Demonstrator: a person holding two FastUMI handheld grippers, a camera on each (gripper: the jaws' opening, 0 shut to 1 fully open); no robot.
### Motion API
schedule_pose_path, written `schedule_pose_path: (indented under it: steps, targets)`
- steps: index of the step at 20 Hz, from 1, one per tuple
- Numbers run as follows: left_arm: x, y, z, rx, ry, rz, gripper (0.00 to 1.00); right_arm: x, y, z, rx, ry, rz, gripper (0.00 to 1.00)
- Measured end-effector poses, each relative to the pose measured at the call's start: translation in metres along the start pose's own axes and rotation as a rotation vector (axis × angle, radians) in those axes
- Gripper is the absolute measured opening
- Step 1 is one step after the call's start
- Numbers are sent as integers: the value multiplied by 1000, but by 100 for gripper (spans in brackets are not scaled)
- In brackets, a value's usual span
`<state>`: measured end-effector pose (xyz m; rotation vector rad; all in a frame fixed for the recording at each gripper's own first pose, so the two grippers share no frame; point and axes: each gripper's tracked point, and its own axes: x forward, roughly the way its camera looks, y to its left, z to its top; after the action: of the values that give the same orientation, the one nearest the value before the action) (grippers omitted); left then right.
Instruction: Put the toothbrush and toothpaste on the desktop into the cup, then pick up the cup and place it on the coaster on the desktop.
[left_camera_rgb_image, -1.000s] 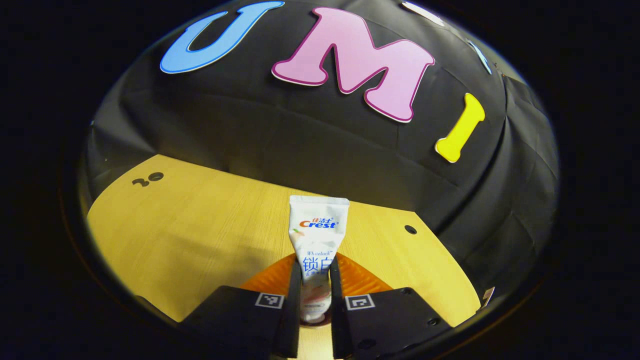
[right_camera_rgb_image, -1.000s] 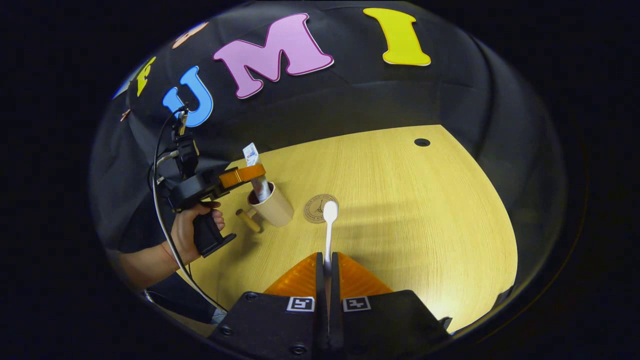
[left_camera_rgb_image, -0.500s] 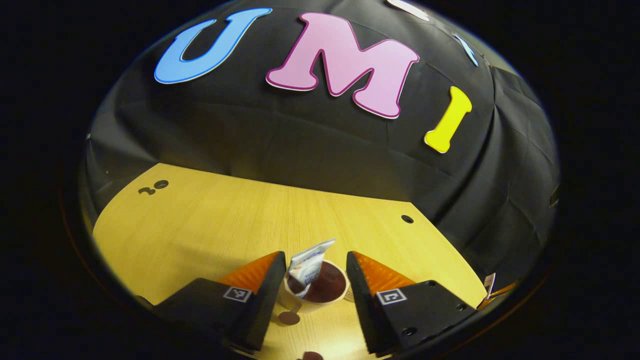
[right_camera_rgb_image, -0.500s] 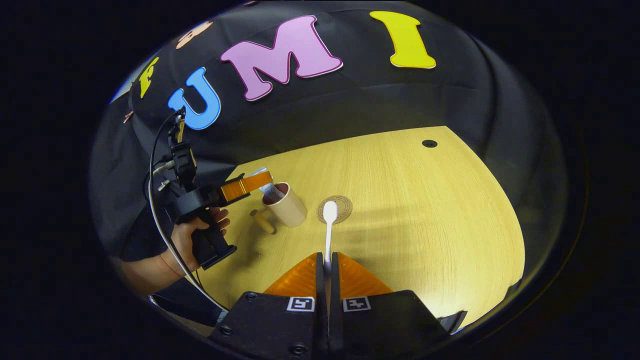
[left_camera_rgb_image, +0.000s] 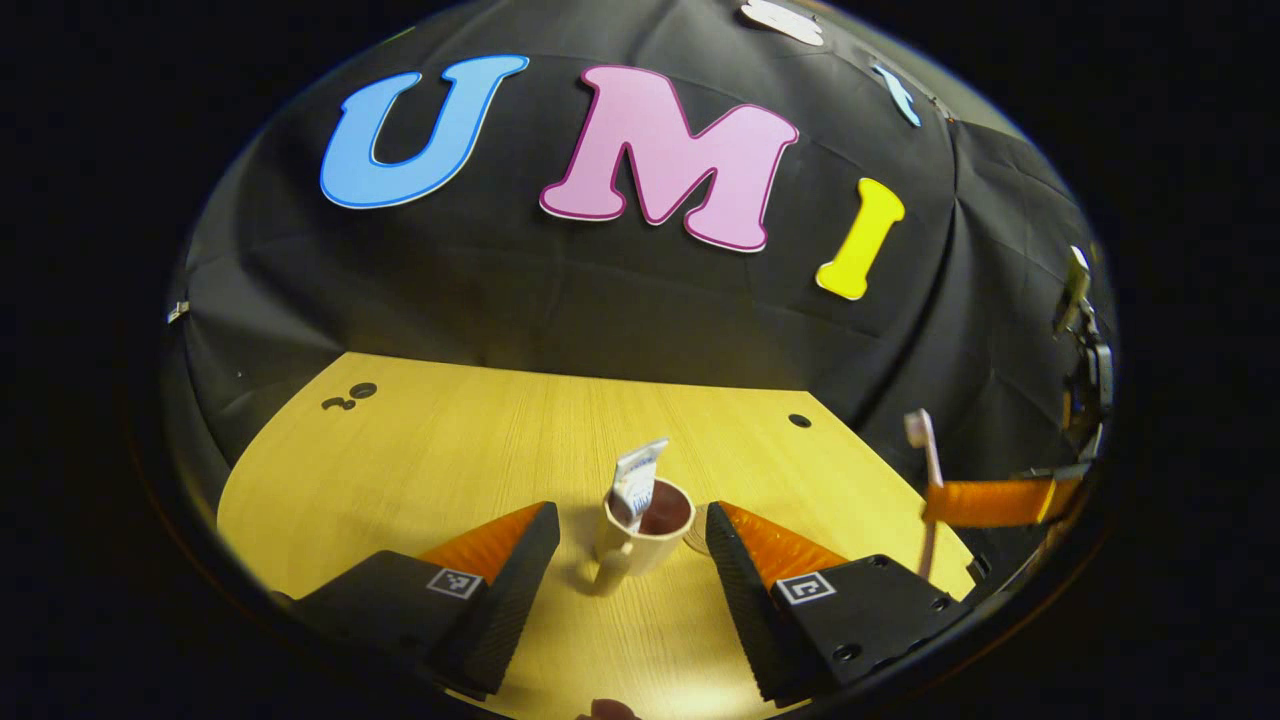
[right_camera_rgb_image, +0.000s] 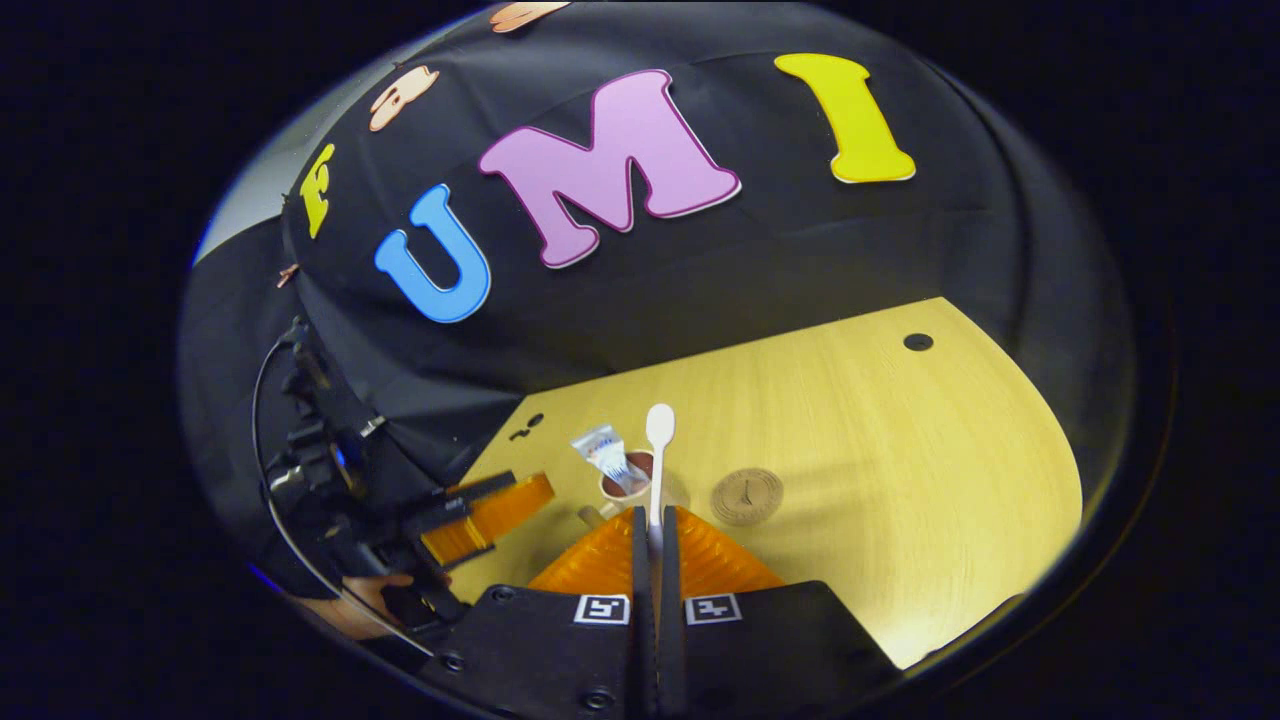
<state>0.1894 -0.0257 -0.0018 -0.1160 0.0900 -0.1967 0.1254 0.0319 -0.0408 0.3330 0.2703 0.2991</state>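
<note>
A beige cup (left_camera_rgb_image: 640, 545) with a handle stands on the wooden desktop (left_camera_rgb_image: 440, 460), and the white toothpaste tube (left_camera_rgb_image: 637, 482) leans inside it. My left gripper (left_camera_rgb_image: 630, 512) is open, one finger on either side of the cup, clear of it. The right gripper (right_camera_rgb_image: 654, 516) is shut on the white toothbrush (right_camera_rgb_image: 658, 455), whose head points up just above the cup (right_camera_rgb_image: 622, 487) and the tube (right_camera_rgb_image: 603, 452). The round brown coaster (right_camera_rgb_image: 746, 496) lies flat to the right of the cup. In the left gripper view the toothbrush (left_camera_rgb_image: 921, 440) hangs at the right.
A hand (right_camera_rgb_image: 365, 600) holds the left gripper (right_camera_rgb_image: 495, 505) at the desk's left edge. Small round holes (right_camera_rgb_image: 918, 342) mark the far corners of the desktop. Bare wood stretches to the right of the coaster. Black cloth walls close the back.
My left gripper opened, dropped the toothpaste into the cup and drew back. The right gripper carried the toothbrush left, from over the coaster to just above the cup.
</note>
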Motion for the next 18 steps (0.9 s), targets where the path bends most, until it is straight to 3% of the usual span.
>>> schedule_pose_path:
  steps: [6, 11, 18]
  targets:
    - [-59, -5, -49, -13, 96, -6, 91, 57, 37, 48, -13, -101, 67, 6]
    - [-96, 6, -90, -28, 182, 34, 91, 113, 45, 80, 22, -195, 91, 6]
    - [-145, 48, -120, -51, 240, 144, 91, 184, 31, 48, -27, -194, 73, 6]
